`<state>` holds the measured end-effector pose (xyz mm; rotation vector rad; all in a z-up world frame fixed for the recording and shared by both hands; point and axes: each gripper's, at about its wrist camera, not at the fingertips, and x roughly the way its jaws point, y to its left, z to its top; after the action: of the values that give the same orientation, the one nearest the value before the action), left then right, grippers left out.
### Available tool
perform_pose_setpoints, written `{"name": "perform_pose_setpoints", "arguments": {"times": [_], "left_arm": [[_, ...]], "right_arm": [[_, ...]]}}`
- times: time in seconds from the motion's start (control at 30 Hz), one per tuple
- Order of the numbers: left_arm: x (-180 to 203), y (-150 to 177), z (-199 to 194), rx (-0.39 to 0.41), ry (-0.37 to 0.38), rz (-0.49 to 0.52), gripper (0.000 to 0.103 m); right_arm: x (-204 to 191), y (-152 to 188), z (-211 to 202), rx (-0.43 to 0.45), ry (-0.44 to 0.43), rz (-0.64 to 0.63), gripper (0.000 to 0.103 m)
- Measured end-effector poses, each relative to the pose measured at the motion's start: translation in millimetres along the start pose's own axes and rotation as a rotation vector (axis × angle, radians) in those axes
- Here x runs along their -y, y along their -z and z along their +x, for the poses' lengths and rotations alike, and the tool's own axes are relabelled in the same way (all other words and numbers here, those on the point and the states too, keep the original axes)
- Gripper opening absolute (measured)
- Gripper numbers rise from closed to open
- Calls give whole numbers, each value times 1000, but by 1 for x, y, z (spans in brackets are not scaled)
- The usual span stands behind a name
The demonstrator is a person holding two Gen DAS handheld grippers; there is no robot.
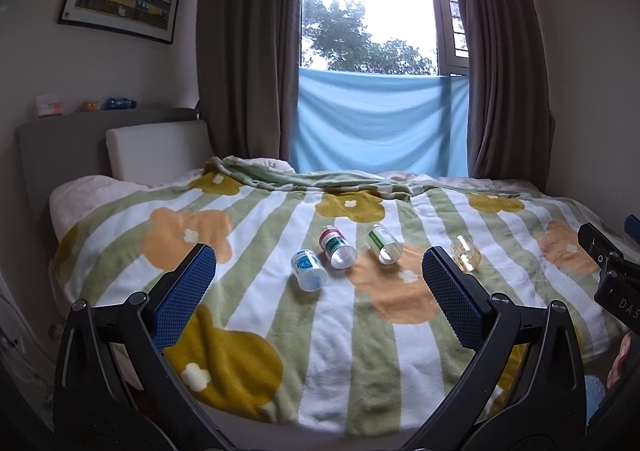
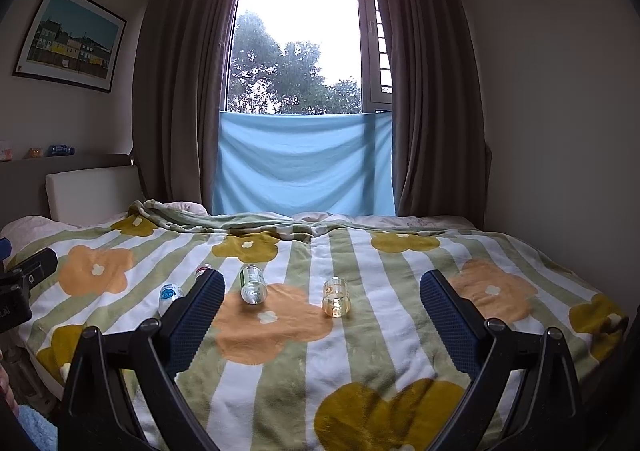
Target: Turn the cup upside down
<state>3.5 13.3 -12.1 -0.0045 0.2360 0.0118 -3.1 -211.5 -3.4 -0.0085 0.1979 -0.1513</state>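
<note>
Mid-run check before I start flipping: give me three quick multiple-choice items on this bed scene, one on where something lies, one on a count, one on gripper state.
1. Which cup lies farthest right in the left wrist view?
A. blue-label cup
B. yellow-tinted cup
C. red-label cup

2. How many cups lie on the blanket?
A. two
B. six
C. four

3. How do the left gripper's fingers stand?
A. open, holding nothing
B. shut on a cup
C. shut on the blanket

Answers:
1. B: the yellow-tinted cup sits right of the green-label cup, red-label cup and blue-label cup.
2. C: those four show on the blanket.
3. A: the left gripper has its fingers spread wide, clear of every cup.
</note>
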Motion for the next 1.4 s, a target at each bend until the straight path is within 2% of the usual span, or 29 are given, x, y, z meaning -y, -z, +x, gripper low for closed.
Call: {"name": "perform_pose_setpoints", "arguments": {"times": [1.03, 1.4], "left_arm": [[4, 2, -2, 10, 6, 0, 103], [17, -9, 12, -18, 15, 8, 103]], "right_arm": [[-1, -4, 0, -4, -1, 1, 98], [5, -14, 22, -68, 6, -6, 98]]}}
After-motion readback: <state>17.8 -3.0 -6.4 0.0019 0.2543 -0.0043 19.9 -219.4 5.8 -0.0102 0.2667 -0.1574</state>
